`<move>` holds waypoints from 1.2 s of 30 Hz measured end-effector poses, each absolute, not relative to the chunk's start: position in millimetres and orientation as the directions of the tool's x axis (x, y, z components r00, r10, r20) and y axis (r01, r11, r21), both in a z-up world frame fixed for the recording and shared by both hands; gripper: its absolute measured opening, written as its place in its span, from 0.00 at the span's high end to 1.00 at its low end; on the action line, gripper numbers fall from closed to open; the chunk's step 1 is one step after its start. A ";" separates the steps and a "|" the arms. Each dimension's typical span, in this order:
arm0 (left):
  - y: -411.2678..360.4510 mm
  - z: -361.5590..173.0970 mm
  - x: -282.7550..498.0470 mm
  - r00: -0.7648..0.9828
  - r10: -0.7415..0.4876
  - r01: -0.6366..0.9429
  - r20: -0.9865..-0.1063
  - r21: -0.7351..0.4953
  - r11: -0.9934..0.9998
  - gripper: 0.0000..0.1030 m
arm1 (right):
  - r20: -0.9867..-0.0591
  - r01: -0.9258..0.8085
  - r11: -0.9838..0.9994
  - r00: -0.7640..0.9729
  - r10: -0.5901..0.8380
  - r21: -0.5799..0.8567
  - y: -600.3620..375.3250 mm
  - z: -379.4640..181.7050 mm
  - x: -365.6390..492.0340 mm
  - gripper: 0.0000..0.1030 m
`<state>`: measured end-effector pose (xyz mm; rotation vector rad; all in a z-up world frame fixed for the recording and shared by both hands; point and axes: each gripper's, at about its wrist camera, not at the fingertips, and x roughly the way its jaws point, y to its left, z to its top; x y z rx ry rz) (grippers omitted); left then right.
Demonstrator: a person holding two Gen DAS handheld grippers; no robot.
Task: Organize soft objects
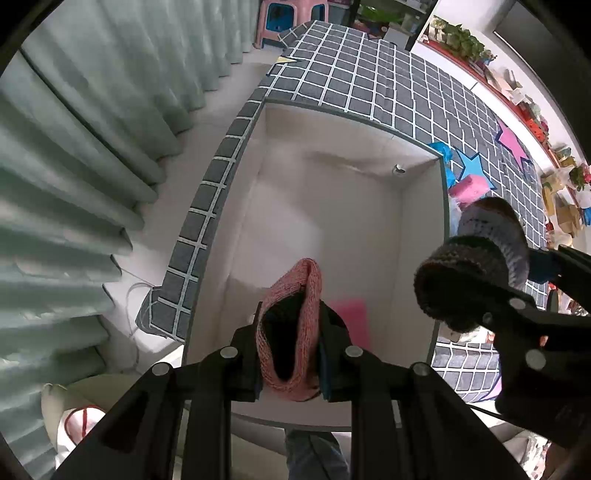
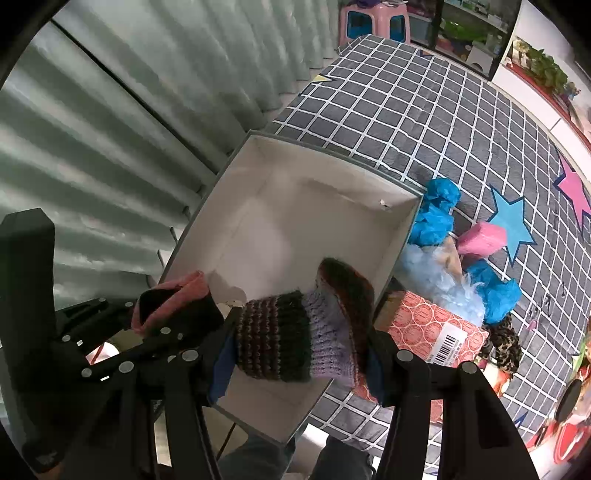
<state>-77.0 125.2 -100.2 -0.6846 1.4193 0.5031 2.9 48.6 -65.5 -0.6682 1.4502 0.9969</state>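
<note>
A white open box (image 1: 332, 206) (image 2: 291, 221) with a grey rim stands on the checked tablecloth. My left gripper (image 1: 290, 354) points straight down over the box's near end and is shut on a pink knitted piece (image 1: 291, 332) with a dark inside. The same pink piece (image 2: 173, 299) shows at the left in the right wrist view. My right gripper (image 2: 301, 354) is shut on a striped knitted piece (image 2: 295, 339), dark and lilac, over the box's near right side. That striped piece (image 1: 476, 266) appears at the right in the left wrist view. A pink pad (image 1: 351, 317) lies on the box floor.
Right of the box lie blue plastic bags (image 2: 436, 218), a pink sponge block (image 2: 482, 238), pale blue fluff (image 2: 439, 280), a patterned red carton (image 2: 436, 332) and a leopard-print piece (image 2: 504, 347). Grey-green curtains (image 1: 92, 166) hang at the left. A pink stool (image 2: 373, 18) stands beyond the table.
</note>
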 end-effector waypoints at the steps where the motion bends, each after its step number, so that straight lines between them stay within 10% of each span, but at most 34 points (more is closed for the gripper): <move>1: 125.2 -101.2 -76.8 0.100 -0.084 -0.688 -0.991 -0.130 0.714 0.77 | -0.979 -0.862 0.468 -0.144 0.145 0.196 49.1 -66.3 3.0 0.43; 19: 126.0 -115.7 -78.0 0.083 -0.140 -0.703 -0.987 -0.157 0.693 0.75 | -0.970 -0.858 0.453 -0.206 0.128 0.242 54.1 -83.5 3.6 0.42; 26: 124.6 -111.4 -76.2 0.113 -0.137 -0.705 -0.984 -0.177 0.686 0.24 | -0.965 -0.856 0.449 -0.212 0.152 0.258 53.8 -80.6 6.8 0.36; 30: 125.6 -113.6 -76.0 0.110 -0.144 -0.713 -0.983 -0.179 0.678 0.21 | -0.965 -0.854 0.454 -0.196 0.172 0.254 53.2 -75.0 9.0 0.16; 36: 127.8 -113.7 -77.5 0.107 -0.146 -0.736 -0.984 -0.177 0.654 0.00 | -0.971 -0.857 0.466 -0.150 0.184 0.221 48.3 -66.4 16.4 0.16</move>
